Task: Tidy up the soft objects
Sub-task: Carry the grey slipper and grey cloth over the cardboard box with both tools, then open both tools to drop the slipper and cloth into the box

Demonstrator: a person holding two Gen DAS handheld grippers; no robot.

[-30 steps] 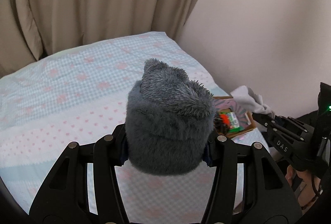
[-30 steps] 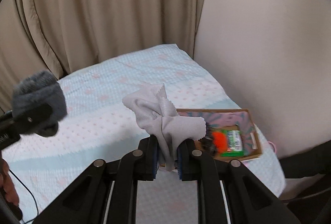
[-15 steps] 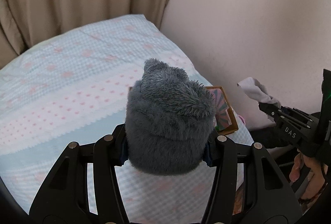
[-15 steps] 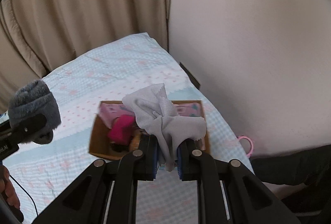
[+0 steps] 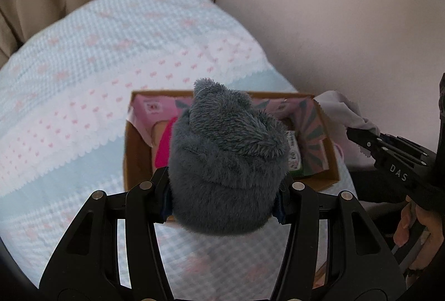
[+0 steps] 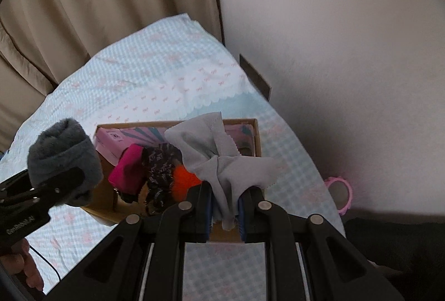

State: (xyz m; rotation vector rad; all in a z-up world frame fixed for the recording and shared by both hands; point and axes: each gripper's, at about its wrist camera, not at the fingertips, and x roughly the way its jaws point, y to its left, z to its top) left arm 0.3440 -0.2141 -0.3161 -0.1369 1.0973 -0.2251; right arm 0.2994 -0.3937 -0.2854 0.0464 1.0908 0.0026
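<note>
Grey cloth [image 6: 222, 159] above cardboard box [image 6: 257, 137]

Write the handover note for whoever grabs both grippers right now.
Left gripper: shut on the grey fuzzy sock roll, held over the cardboard box.
Right gripper: shut on the light grey cloth, held at the box's near right end.
Box sits on the checked bedspread; already inside are a magenta item, a dark patterned piece and something orange.
Left: release both into the box.

Both claws, left [image 5: 224, 196] and right [image 6: 225, 213], have moved over the cardboard box [image 6: 257, 134].
</note>
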